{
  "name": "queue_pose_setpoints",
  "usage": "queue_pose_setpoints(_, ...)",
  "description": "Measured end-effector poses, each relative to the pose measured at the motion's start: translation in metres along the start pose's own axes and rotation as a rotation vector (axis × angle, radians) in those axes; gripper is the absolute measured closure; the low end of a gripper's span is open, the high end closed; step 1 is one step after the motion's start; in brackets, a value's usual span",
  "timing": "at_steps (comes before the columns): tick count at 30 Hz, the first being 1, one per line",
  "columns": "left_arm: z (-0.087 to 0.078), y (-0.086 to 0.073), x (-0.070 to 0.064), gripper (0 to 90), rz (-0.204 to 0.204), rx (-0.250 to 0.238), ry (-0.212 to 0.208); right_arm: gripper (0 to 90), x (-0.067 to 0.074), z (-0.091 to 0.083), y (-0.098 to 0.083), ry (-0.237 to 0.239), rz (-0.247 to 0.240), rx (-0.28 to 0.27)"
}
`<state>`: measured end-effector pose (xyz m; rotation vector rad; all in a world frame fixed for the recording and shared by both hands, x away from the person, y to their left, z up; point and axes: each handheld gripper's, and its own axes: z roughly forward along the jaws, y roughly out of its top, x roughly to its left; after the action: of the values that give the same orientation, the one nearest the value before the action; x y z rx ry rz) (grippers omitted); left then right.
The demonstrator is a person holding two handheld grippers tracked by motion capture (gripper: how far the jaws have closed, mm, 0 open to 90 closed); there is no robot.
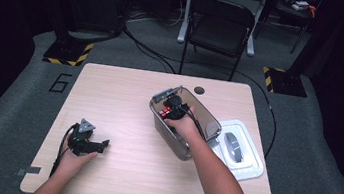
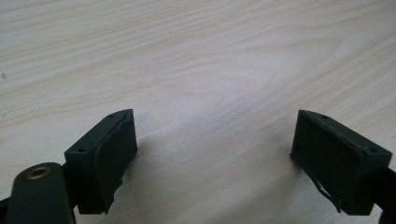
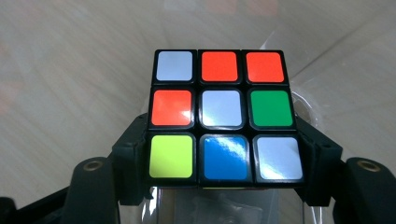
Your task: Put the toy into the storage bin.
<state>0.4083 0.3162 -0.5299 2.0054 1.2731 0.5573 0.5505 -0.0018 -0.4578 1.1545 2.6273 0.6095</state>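
Your left claw [image 1: 103, 144] rests wide and empty on the near worktop [image 1: 127, 116]. Your right claw [image 3: 223, 154] grips the cube [image 3: 219, 114] inside the bin [image 1: 207, 121]; release remains.

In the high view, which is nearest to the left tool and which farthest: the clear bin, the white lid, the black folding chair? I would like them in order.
Measured from the left tool at the table's near left:
1. Clear bin, middle of the table, to its right.
2. White lid, at the table's right edge, beyond the bin.
3. Black folding chair, on the floor behind the table.
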Motion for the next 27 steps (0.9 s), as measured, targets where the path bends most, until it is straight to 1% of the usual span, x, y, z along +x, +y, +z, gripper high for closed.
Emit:
queue_pose_setpoints(2, 0.000, 0.000, 0.000, 13.8, 0.000, 0.000, 0.000, 33.6, 0.000, 0.001, 0.000, 0.003, 0.008, 0.010)
queue_pose_setpoints(4, 0.000, 0.000, 0.000, 13.7, 0.000, 0.000, 0.000, 33.5, 0.000, 0.002, 0.000, -0.005, -0.012, 0.019)
queue_pose_setpoints(9, 0.000, 0.000, 0.000, 13.7, 0.000, 0.000, 0.000, 32.9, 0.000, 0.001, 0.000, -0.011, -0.016, 0.008)
queue_pose_setpoints(11, 0.000, 0.000, 0.000, 13.7, 0.000, 0.000, 0.000, 31.9, 0.000, 0.001, -0.001, -0.012, -0.005, 0.011)
queue_pose_setpoints(15, 0.000, 0.000, 0.000, 13.7, 0.000, 0.000, 0.000, 30.6, -0.001, -0.002, 0.000, -0.019, -0.010, -0.014)
queue_pose_setpoints(17, 0.000, 0.000, 0.000, 13.7, 0.000, 0.000, 0.000, 31.8, -0.001, -0.005, 0.001, -0.019, 0.001, -0.026)
queue_pose_setpoints(18, 0.000, 0.000, 0.000, 13.8, 0.000, 0.000, 0.000, 32.0, -0.001, -0.006, 0.001, -0.017, -0.004, -0.031)
queue_pose_setpoints(21, 0.000, 0.000, 0.000, 13.8, 0.000, 0.000, 0.000, 32.9, -0.002, -0.007, 0.001, -0.013, -0.008, -0.034)
queue_pose_setpoints(24, 0.000, 0.000, 0.000, 13.8, 0.000, 0.000, 0.000, 33.4, -0.002, -0.009, 0.000, -0.002, 0.013, -0.035)
queue_pose_setpoints(27, 0.000, 0.000, 0.000, 13.7, 0.000, 0.000, 0.000, 33.7, -0.003, -0.010, 0.000, 0.001, 0.001, -0.037)
